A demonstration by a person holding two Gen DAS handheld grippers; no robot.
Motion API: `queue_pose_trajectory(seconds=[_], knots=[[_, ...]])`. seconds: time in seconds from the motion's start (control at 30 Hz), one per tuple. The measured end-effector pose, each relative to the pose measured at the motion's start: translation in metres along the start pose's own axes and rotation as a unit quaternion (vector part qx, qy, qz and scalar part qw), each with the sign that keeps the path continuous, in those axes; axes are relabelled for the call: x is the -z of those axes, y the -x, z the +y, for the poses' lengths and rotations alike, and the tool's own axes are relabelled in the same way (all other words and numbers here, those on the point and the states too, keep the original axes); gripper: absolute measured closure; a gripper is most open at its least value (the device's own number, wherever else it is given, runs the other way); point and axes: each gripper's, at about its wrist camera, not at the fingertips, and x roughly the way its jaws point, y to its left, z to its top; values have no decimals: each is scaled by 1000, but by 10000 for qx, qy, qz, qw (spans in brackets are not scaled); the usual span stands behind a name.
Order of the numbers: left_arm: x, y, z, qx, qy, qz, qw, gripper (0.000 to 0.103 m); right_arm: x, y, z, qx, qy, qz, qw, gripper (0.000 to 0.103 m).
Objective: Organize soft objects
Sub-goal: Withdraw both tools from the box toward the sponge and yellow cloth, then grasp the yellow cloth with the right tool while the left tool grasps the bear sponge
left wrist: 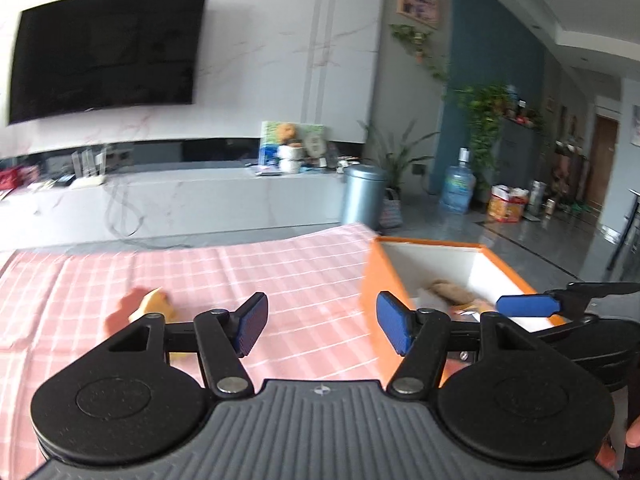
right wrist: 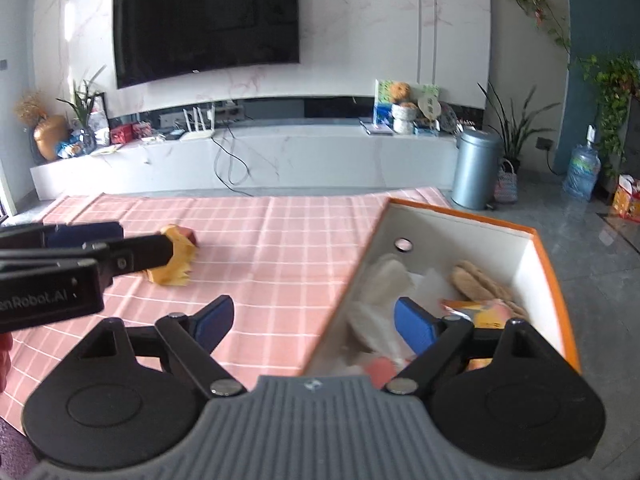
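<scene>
While both tools gape empty, the yellow toy lies lengthwise toward the box.

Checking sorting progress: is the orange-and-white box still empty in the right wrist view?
No, the box already holds several soft items, including a brown plush piece and white fabric.

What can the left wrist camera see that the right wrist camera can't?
Only the left wrist view shows the dark hallway with a brown door on the far right. Only the right wrist view shows the gold vase, the white router and the white soft things in the box. Both show the orange box, the yellow toy on the pink cloth, and the TV.
</scene>
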Motion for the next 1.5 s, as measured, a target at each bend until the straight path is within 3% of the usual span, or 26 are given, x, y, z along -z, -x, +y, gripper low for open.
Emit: queue_pose_trajectory(seconds=[0.27,0.53,0.73,0.93,1.13,1.5], knots=[[20,11,44,-282,752,183,9966,39,12,-14,50,-402,188,26,9990,17],[44,13,85,-491,1078,237,9927,37,22,-44,72,-602,227,407,9971,17],[59,11,102,-848,1105,112,9902,36,25,-71,85,-482,245,469,9974,17],[64,2,130,-1116,1431,84,9834,36,18,-106,103,-512,343,602,9963,17],[61,-13,161,-1341,1600,358,9773,36,0,-140,128,-708,460,584,9947,17],[53,-39,205,-1464,1578,463,9755,39,-31,-209,161,-875,72,647,9940,18]])
